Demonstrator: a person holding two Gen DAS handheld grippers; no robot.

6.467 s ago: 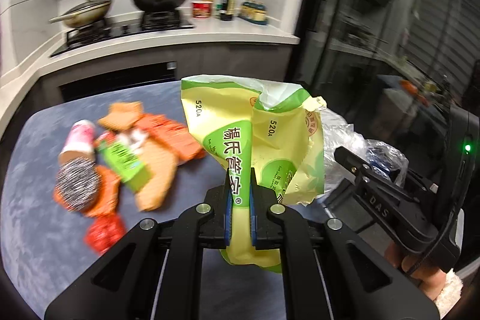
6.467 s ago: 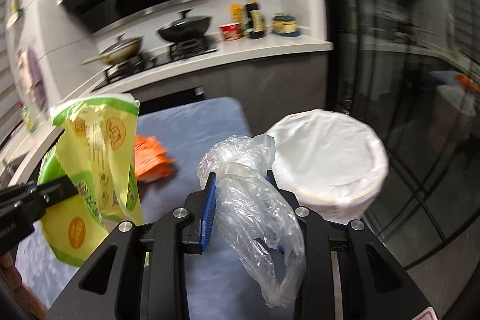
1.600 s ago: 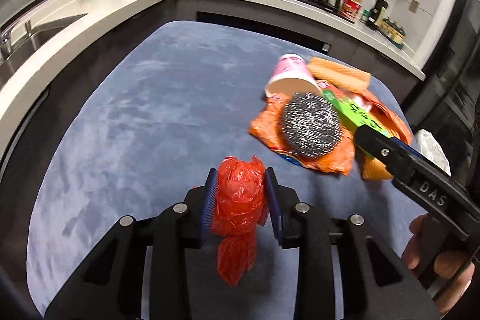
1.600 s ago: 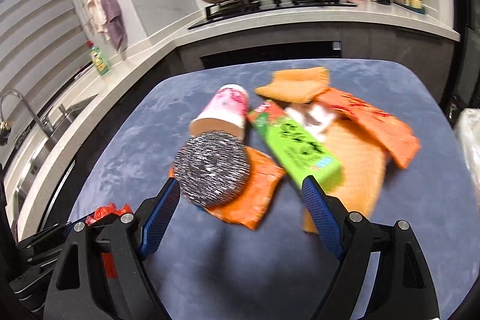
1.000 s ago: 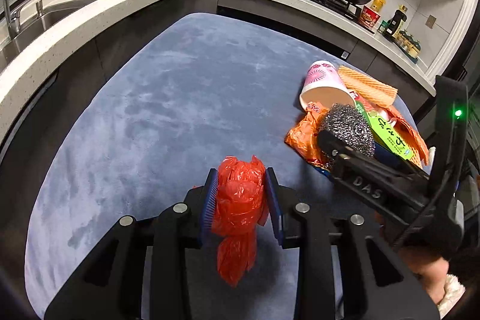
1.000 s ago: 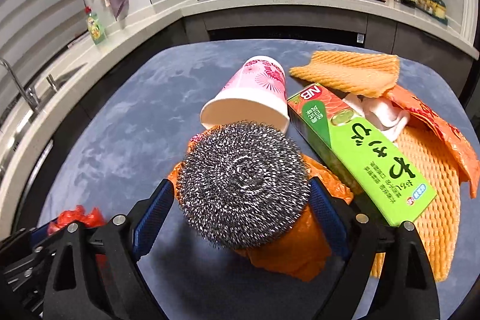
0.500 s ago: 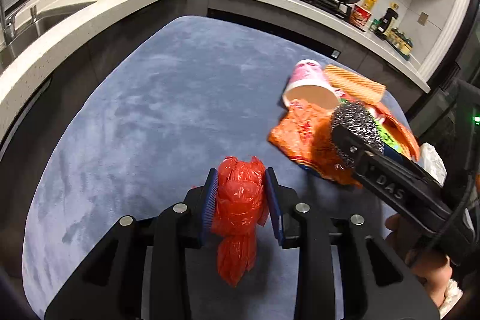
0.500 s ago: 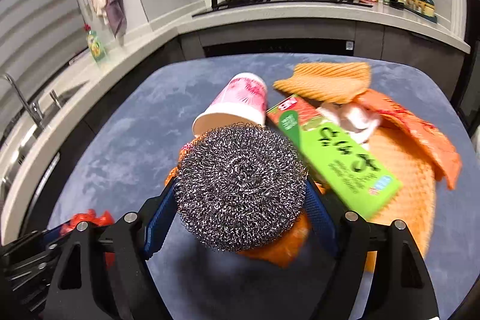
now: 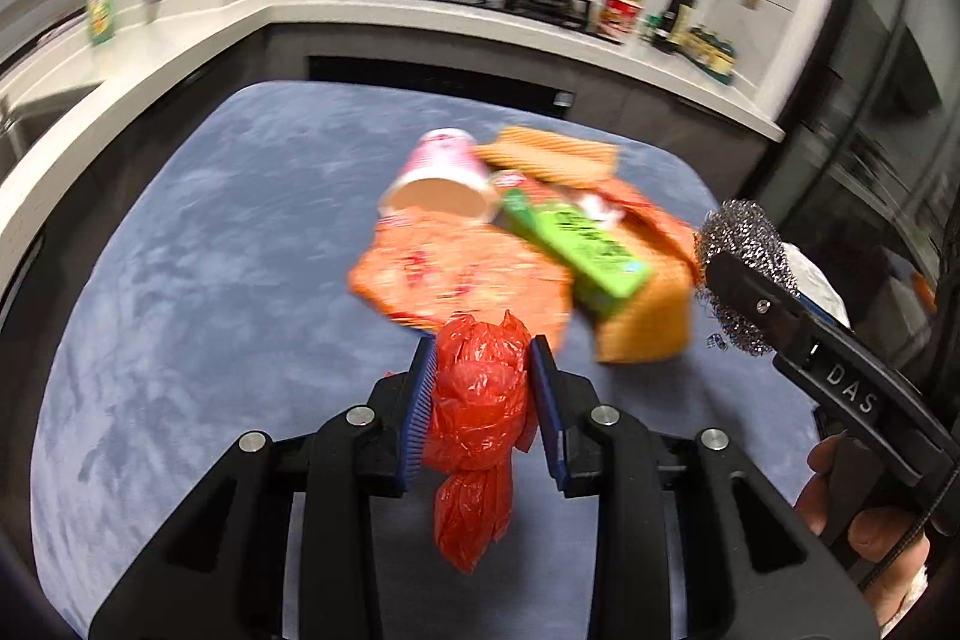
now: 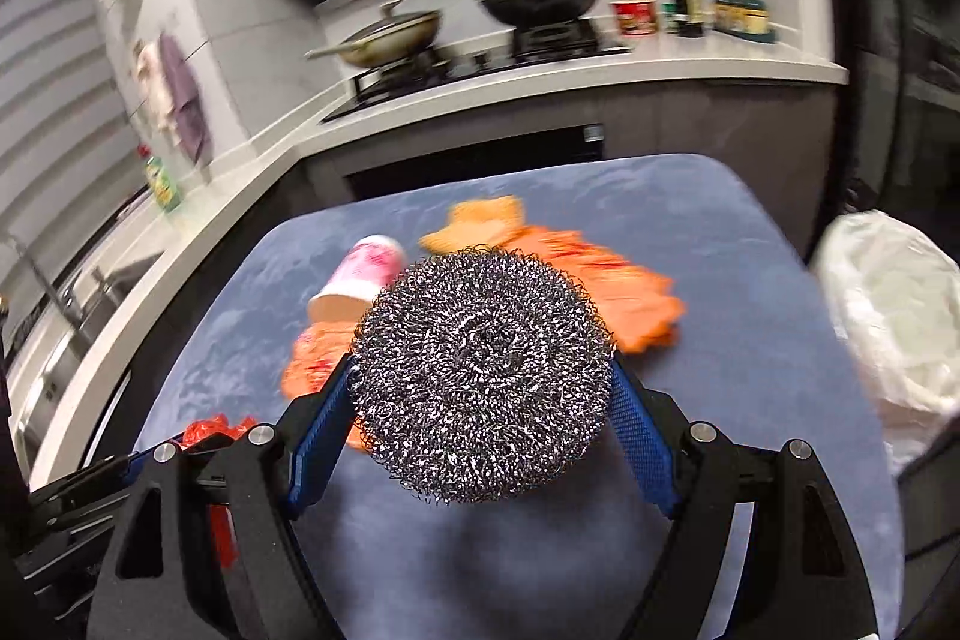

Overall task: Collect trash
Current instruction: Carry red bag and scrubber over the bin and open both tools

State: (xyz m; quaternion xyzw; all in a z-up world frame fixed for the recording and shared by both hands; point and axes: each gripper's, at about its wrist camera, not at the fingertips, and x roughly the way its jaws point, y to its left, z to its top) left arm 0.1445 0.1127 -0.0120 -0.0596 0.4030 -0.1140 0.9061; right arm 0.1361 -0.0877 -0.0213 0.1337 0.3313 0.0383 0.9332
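My left gripper is shut on a crumpled red plastic bag, held above the blue-grey table. My right gripper is shut on a steel wool scourer, lifted above the table; the scourer also shows at the right of the left wrist view. On the table lies a trash pile: a pink paper cup on its side, a green box, orange wrappers and an orange net. The red bag also shows at the lower left of the right wrist view.
A bin lined with a white bag stands off the table's right edge. A white counter with a stove, two pans and bottles runs behind the table. A sink counter runs along the left.
My right gripper has lifted the scourer off the orange wrapper and carried it right, towards the bin. My left gripper still holds the red bag and has swung towards the pile.
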